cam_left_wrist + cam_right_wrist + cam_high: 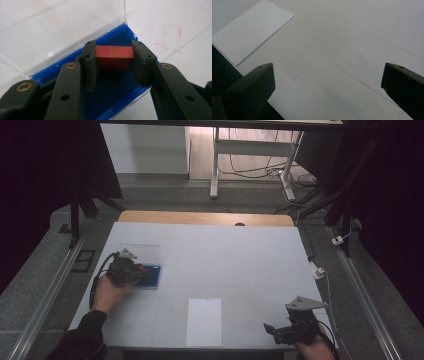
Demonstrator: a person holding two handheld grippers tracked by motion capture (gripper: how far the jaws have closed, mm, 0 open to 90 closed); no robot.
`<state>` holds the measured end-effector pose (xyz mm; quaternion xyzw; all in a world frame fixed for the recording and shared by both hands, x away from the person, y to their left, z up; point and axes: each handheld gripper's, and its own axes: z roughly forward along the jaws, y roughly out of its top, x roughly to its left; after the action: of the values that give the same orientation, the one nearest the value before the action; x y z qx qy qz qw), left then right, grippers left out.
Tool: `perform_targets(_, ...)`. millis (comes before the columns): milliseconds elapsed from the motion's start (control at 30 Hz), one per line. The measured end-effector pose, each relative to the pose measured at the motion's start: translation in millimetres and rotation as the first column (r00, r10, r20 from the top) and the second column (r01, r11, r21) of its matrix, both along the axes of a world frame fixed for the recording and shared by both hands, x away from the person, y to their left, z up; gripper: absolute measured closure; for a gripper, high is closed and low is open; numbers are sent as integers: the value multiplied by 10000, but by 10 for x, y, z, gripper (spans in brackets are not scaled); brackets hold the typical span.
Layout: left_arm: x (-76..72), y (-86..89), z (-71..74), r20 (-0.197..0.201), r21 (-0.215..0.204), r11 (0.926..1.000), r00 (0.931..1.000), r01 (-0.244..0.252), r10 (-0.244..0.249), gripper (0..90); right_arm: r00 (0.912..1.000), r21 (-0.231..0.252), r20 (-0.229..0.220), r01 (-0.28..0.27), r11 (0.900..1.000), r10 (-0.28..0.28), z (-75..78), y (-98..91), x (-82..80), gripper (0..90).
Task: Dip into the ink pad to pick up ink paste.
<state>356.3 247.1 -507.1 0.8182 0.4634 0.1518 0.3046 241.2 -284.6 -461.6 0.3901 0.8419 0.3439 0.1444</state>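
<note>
A red block (113, 58) bears a gold character; the box (117, 100) is blue with a clear lid (62, 27). The white desk (240, 265) carries a white sheet (204, 321) and faint red marks (170, 37).

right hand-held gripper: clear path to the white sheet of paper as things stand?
Probably yes. The right hand-held gripper stands open, the white sheet of paper lies flat beside it, with bare table between.

Left tongs (113, 65) clamped, right tongs (328, 87) agape
</note>
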Motion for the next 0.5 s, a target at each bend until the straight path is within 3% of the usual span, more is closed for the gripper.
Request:
perform_targets(100, -40, -82, 4, 341, 652, 9979, 9994, 1, -24, 588, 10000, -17, -1, -4, 10000, 4, -1, 4, 1, 0)
perform_targets(167, -40, -83, 4, 336, 653, 9979, 9994, -9, -13, 588, 10000, -45, -4, -3, 10000, 3, -1, 5, 1, 0)
perform_targets(367, 2, 38, -23, -32, -382, 9992, 9999, -101, 100, 589, 10000, -52, 4, 2, 10000, -2, -1, 4, -1, 0)
perform_targets(500, -7, 9, -17, 44, -155, 9998, 9999, -106, 106, 588, 10000, -50, 8, 12, 10000, -12, 0, 3, -1, 0)
